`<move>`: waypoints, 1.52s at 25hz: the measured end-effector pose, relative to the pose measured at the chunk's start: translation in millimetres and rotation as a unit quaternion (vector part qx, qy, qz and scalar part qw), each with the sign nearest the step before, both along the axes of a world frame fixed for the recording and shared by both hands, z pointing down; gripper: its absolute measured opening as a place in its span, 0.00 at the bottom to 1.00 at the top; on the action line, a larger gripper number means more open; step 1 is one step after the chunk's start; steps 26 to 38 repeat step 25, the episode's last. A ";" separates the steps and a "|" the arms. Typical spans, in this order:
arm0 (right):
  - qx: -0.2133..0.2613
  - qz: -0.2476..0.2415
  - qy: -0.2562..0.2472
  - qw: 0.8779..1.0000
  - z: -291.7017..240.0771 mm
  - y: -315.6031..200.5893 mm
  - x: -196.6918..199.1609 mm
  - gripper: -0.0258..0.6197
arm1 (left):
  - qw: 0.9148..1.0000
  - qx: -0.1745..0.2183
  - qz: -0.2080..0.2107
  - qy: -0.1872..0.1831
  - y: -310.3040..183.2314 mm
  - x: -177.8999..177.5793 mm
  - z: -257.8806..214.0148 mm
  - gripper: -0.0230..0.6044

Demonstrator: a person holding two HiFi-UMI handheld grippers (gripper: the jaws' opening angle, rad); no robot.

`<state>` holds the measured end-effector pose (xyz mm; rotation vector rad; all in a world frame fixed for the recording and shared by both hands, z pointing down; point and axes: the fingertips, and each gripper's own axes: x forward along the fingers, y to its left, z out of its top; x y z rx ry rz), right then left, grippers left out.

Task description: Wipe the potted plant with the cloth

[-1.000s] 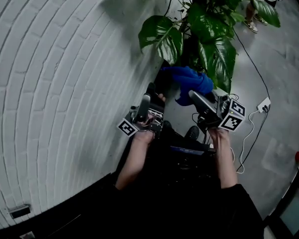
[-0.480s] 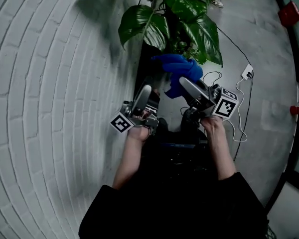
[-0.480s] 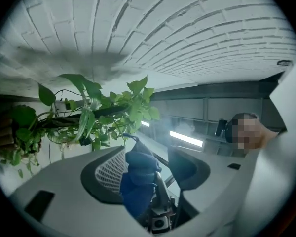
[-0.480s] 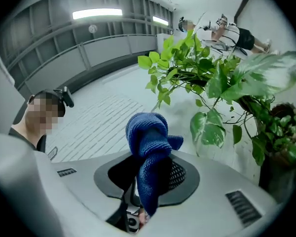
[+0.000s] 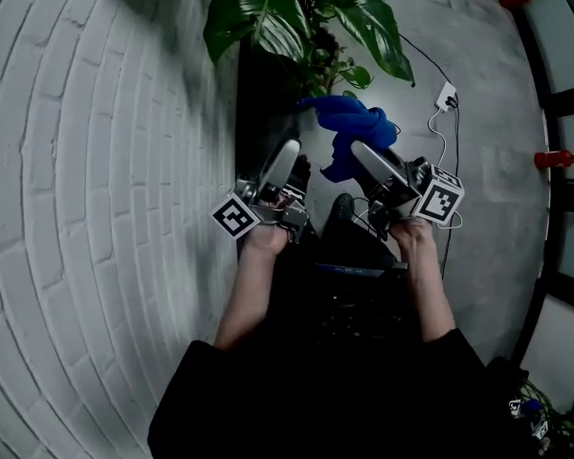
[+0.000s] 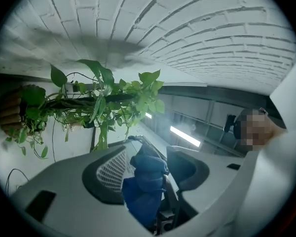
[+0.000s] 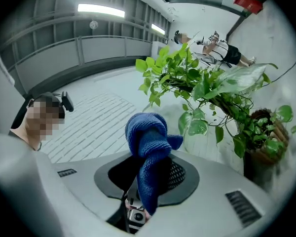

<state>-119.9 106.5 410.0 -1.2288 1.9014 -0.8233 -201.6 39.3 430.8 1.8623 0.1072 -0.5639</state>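
Findings, head view, nearest first. At 6 o'clock the person's left hand (image 5: 268, 240) and right hand (image 5: 413, 237) each carry a tool.

Left gripper (image 5: 297, 153), at 11 o'clock of centre: the jaws stand part-way apart and have just been closing. The left gripper view shows the cloth in the gap between them, but the pads are not seen to bear on it.

Right gripper (image 5: 359, 149), at 1 o'clock: clamped on the bunched blue knitted cloth (image 5: 349, 122), with a knot above the jaw tips and a tail hanging back.

Beyond, at 12 o'clock, the green broad-leaved potted plant (image 5: 268, 22) stands against the white brick wall (image 5: 96, 161). The cloth is near its lowest leaves and is not seen touching them.

Assessment: the step in hand is presenting the cloth; no wiping is evident. The next move calls for raising the cloth lightly onto a leaf face, since leaves will likely bend away. The left tool could steady the leaf from behind
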 end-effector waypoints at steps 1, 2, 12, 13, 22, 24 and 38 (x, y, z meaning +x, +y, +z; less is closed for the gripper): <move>-0.002 0.000 0.003 1.000 -2.2 -0.1 -1.2 0.23 | 1.000 0.001 0.003 0.000 2.0 0.7 -2.5 0.45; -0.003 -0.002 0.004 1.000 -4.5 -0.8 -2.7 0.23 | 1.000 0.003 0.005 0.000 3.1 1.4 -5.3 0.45; -0.009 -0.011 0.010 1.000 0.9 -0.2 -3.9 0.23 | 1.000 -0.002 0.005 0.013 -0.1 7.9 -5.5 0.44; -0.006 -0.011 0.008 1.000 1.2 0.5 -3.2 0.23 | 1.000 -0.002 0.006 0.014 2.0 8.5 -5.2 0.43; 0.022 -0.016 -0.011 1.000 7.8 5.7 4.3 0.23 | 1.000 0.002 0.006 0.010 12.8 12.2 7.2 0.42; 0.022 -0.017 -0.012 1.000 13.8 6.6 5.8 0.23 | 1.000 0.002 0.008 0.010 15.9 14.1 12.1 0.42; 0.022 -0.018 -0.012 1.000 16.5 7.2 6.4 0.23 | 1.000 0.003 0.009 0.010 17.6 15.2 14.4 0.42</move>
